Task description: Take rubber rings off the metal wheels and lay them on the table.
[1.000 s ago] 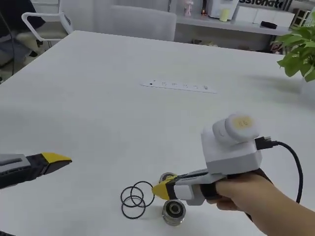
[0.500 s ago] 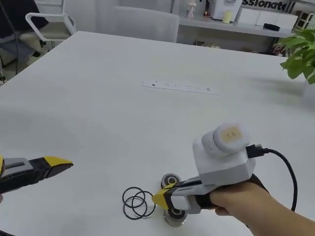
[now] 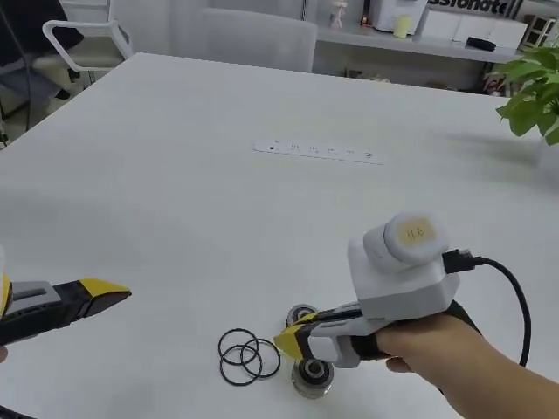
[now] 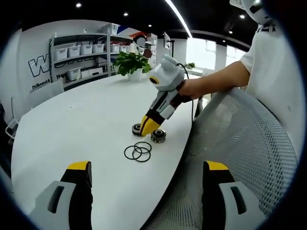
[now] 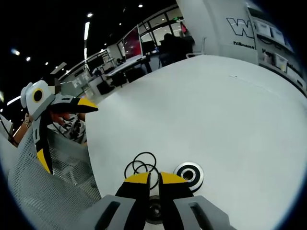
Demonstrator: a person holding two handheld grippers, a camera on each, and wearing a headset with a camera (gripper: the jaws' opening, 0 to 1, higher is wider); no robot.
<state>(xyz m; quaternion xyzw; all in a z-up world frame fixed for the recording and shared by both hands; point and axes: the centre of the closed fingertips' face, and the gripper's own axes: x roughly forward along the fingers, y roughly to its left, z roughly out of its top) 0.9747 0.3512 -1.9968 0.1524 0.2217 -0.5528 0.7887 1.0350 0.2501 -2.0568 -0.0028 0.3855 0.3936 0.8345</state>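
Two wheels [image 3: 311, 373] by right gripper [image 3: 284, 342] — rings [image 3: 244, 356] on table [image 3: 218, 175].

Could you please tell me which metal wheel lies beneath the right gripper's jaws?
The wheel nearer the person, below the right gripper; the other wheel lies beside it.

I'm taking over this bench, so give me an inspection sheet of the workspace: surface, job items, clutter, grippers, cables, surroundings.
Surface: white table with a socket strip set in it.
Job's things: three black rubber rings lie overlapping; far wheel and near wheel stand beside them.
Clutter: nothing seen.
Grippers: right gripper, jaws together, over the near wheel; left gripper open, holding nothing.
Cables: black cable leaves the right gripper.
Surroundings: plant, chair, shelf.
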